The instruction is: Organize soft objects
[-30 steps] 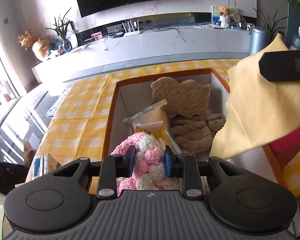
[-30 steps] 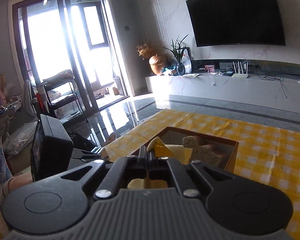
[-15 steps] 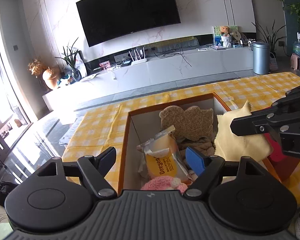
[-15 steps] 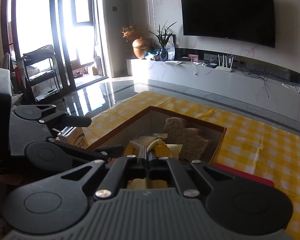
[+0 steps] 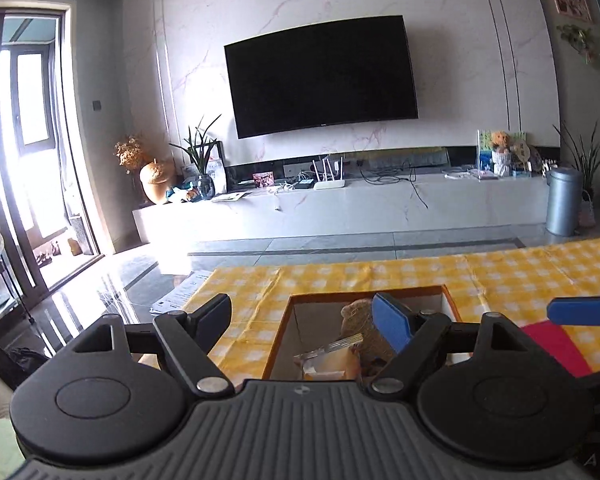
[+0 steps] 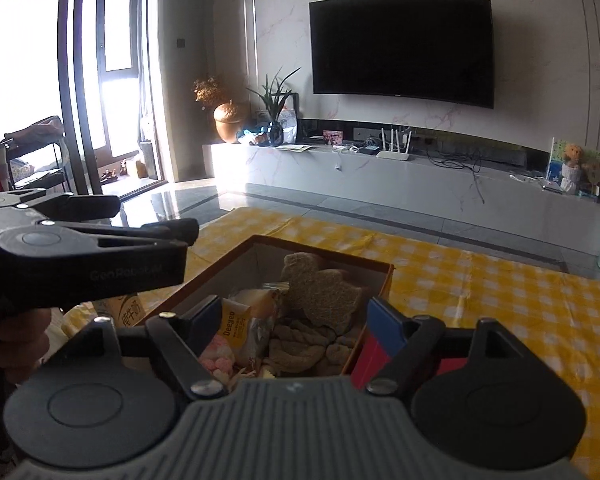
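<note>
1. Box (image 6: 382, 280) is the main thing: an open cardboard one with orange edges, sitting on the desk (image 6: 500, 292), which has a yellow-and-white checked cloth over it.
2. Inside the box is a tan knitted piece shaped a bit like a duck (image 6: 320, 292), propped against the far wall. Below it lies a lumpy beige knit bundle (image 6: 304, 344).
3. On the left side of the box there's a snack packet (image 6: 244, 328) with "Deeyeo" printed on it, and a pink-and-white crocheted thing (image 6: 216, 360) tucked at the near corner, mostly hidden behind the tool.
4. Right tool (image 6: 296, 320) hangs over the near edge of the box, jaws spread wide, nothing between them.
5. Left tool (image 5: 308, 320) is also spread wide and carrying nothing, held above the box's near-left side. In the right wrist view it's off to the left, with the person's hand (image 6: 16, 344) wrapped around its grip.
6. Something flat and red (image 5: 556, 344) lies on the cloth just right of the box.
7. Small carton (image 6: 126, 312) with printed lettering sits just outside the box's left wall.
8. Background: big black TV (image 5: 320, 76) on a marble wall.
</note>
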`<state>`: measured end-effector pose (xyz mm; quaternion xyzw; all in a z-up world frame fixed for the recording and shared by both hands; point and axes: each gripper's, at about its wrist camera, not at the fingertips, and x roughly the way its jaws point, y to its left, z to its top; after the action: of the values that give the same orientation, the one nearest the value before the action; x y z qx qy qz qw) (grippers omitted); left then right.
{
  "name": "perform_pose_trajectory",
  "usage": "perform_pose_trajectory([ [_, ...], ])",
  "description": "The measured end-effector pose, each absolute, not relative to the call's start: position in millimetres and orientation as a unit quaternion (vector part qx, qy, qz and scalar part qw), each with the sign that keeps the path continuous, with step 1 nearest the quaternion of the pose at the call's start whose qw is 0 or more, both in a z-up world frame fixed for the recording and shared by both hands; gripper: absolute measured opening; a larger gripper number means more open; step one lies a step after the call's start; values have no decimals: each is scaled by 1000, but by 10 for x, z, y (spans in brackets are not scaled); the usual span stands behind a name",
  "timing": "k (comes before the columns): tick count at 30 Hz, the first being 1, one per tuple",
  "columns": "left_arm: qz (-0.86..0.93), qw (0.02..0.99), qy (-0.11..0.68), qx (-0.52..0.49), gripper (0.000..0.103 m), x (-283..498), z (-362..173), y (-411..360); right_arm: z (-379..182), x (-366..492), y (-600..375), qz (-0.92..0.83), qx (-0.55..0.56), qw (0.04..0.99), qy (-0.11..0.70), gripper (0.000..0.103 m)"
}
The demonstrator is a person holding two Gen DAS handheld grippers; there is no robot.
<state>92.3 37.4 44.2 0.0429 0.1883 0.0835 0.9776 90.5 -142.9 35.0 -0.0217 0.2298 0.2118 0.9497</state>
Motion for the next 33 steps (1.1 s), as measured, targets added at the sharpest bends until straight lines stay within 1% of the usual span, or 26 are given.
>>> perform_pose_trajectory([
  [1, 92, 980, 177, 19, 94, 875, 482, 362, 377, 847, -1451, 178, -28, 960, 215, 81],
  [4, 80, 983, 162, -35, 94, 745, 572, 327, 488, 679, -1539, 124, -27, 977, 170, 94],
  [8, 31, 984, 170, -40, 94, 670, 552, 190, 565, 524, -1600, 124, -42, 980, 149, 95],
  [10, 28, 987, 159, -26, 94, 631, 505, 109, 555, 504, -1612, 124, -51, 979, 154, 101],
  [12, 33, 989, 143, -5, 95, 609, 464, 39, 515, 505, -1636, 115, -49, 978, 166, 100],
  [14, 30, 989, 147, 6, 95, 635, 437, -15, 461, 490, -1678, 111, -41, 978, 169, 100],
  [24, 29, 988, 151, 6, 95, 584, 366, -140, 357, 456, -1787, 121, -36, 978, 167, 100],
  [33, 35, 988, 151, 11, 95, 571, 341, -168, 371, 458, -1782, 120, -45, 978, 167, 100],
])
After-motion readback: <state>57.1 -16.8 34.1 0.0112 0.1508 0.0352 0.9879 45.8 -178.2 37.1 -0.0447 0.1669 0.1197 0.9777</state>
